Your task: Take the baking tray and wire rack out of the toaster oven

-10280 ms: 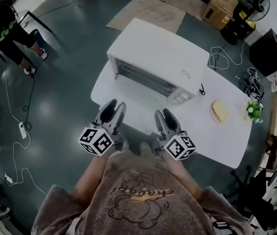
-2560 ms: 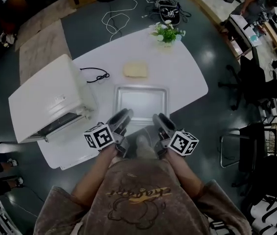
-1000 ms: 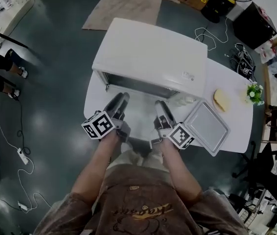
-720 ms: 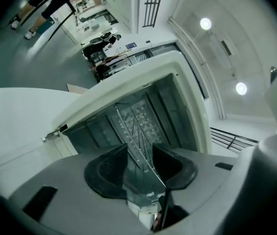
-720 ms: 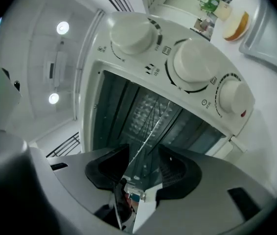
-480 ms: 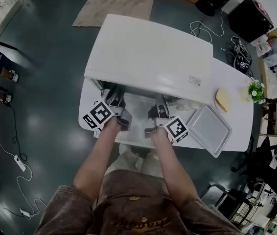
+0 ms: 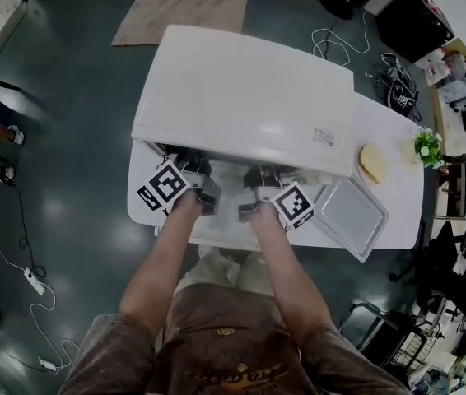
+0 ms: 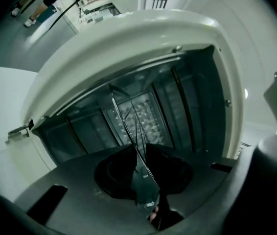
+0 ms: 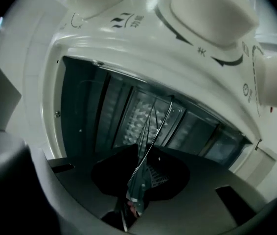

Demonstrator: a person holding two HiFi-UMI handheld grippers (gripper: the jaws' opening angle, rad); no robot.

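Observation:
The white toaster oven (image 7: 245, 97) stands on the table with its mouth towards me. Both grippers reach level into that mouth. The wire rack (image 8: 128, 116) is still inside and shows edge-on as thin wires. My left gripper (image 8: 139, 153) is closing, with the rack's front wire between its dark pads, which look pressed on it. My right gripper (image 9: 139, 168) is also closing, and the wire rack (image 9: 150, 119) runs between its pads the same way. From the head view, the left gripper (image 7: 185, 179) and right gripper (image 7: 264, 183) have their tips hidden under the oven top. The baking tray (image 7: 351, 218) lies on the table to the right.
The oven's control knobs (image 9: 212, 13) sit just above the right gripper. A slice of bread (image 7: 372, 163) and a small potted plant (image 7: 425, 145) stand on the white table (image 7: 398, 192) at the right. Cables and boxes lie on the floor beyond.
Both hands have pushed forward and a little down into the oven mouth. Both pairs of jaws have narrowed onto the rack's front edge. The tray stays on the table.

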